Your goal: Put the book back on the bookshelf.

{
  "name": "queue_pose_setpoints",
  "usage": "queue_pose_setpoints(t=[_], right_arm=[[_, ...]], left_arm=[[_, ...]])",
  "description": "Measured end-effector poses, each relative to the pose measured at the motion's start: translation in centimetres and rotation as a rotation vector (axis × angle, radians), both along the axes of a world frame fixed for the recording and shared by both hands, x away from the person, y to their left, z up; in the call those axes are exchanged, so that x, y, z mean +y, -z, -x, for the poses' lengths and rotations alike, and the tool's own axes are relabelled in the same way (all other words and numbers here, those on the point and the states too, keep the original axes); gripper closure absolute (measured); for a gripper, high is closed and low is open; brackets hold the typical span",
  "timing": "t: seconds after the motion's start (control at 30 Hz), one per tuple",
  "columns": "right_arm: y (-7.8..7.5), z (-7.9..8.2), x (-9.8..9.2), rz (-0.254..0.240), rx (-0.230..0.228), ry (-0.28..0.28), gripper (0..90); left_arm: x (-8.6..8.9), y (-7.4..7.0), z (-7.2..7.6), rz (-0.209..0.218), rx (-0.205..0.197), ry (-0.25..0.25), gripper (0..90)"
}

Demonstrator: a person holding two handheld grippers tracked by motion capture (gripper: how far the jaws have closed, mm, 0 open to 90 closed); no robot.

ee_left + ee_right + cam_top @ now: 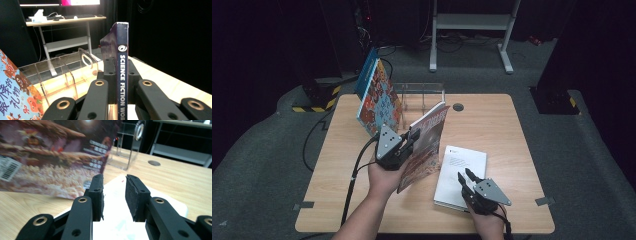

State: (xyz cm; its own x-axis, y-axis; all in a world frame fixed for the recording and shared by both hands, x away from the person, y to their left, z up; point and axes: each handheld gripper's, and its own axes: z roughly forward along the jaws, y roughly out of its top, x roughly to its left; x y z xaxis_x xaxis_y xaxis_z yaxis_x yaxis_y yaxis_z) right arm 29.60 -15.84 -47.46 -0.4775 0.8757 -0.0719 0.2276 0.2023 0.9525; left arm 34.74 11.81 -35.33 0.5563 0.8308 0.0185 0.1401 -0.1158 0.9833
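Observation:
My left gripper point(412, 136) is shut on a magazine point(428, 145) and holds it upright and tilted over the table's middle. In the left gripper view my left gripper point(122, 75) clamps the dark spine point(122, 62), which reads "Science Fiction". A white book point(462, 172) lies flat at the front right. Just above its near edge my right gripper point(465, 175) stands open. In the right gripper view that gripper point(113, 187) has nothing between its pads, the white book point(117, 222) lies under it, and the magazine's back cover point(50, 162) stands to the left.
A clear acrylic rack point(422, 95) stands at the table's point(492, 120) far middle, also seen as the rack point(67, 72). A colourful book point(379, 97) leans at its left with a blue book point(366, 72) behind. A round grommet point(458, 106) sits near the rack.

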Motion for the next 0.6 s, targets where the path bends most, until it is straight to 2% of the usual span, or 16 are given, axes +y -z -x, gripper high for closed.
queue_pose_setpoints(t=[0.13,0.33,0.6], right_arm=[[0.33,-0.04,-0.66,-0.010,0.017,0.014,67.9],[0.45,-0.27,-0.96,-0.010,0.022,0.033,69.2],[0.62,-0.21,-1.13,-0.011,0.023,0.038,72.3]], left_arm=[[-0.08,0.02,0.08,-0.001,-0.003,0.001,83.6],[-0.33,-0.16,-0.15,-0.012,-0.011,0.018,83.6],[-0.80,-0.67,-0.47,-0.005,-0.009,0.045,83.6]])
